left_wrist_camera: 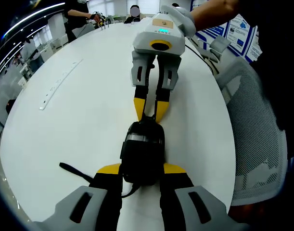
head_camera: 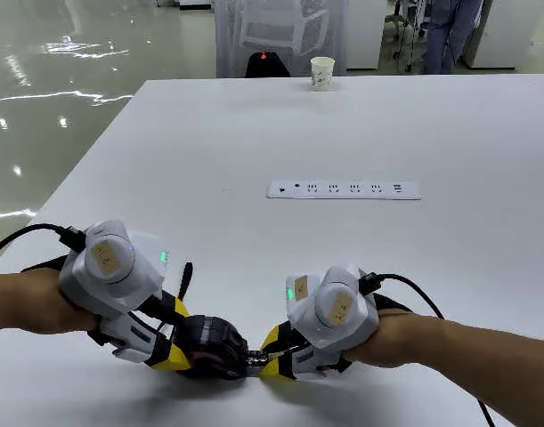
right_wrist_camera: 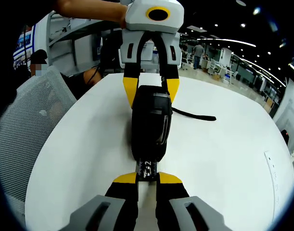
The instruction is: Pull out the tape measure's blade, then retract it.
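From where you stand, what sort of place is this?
Probably an open-plan office or lab: a large white table with a power strip and paper cup, a mesh chair beside it.

The tape measure (right_wrist_camera: 149, 127) looks matt black plastic, the table (head_camera: 343, 133) smooth matt white, the floor (head_camera: 58, 89) glossy.

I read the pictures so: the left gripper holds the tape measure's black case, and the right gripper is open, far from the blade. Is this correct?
Not quite. The left gripper does hold the black case, but the right gripper is shut on the blade's end, close to the case; the right gripper view shows it.
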